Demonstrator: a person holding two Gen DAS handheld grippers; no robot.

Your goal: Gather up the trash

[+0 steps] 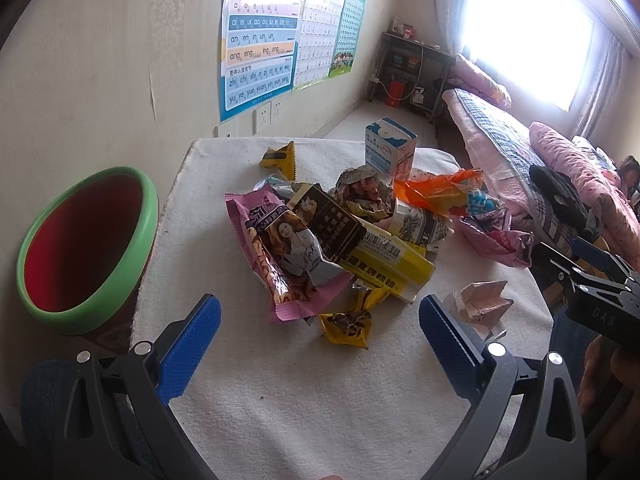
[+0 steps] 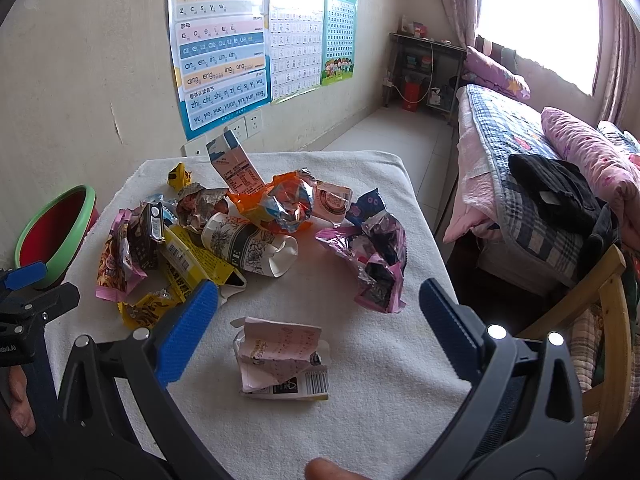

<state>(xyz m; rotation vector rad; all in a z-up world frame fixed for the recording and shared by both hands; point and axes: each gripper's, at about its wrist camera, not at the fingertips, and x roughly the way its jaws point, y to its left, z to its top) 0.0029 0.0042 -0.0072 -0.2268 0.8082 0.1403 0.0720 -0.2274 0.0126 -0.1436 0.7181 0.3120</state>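
White cloth-covered table [image 1: 280, 400] carries the trash heap. Green-rimmed red bin [image 1: 86, 248] stands just off the table's left edge. Pink snack wrapper [image 1: 280, 256] and yellow box [image 1: 394, 268] lie mid-table, ahead of the left gripper [image 1: 320, 320]; small yellow wrapper [image 1: 348, 324] sits between its wide-spread blue fingers [image 1: 190, 350], untouched. Right gripper [image 2: 318, 312] is also spread wide, empty; crumpled white receipt paper [image 2: 280, 360] lies between its fingers, at the table's near edge.
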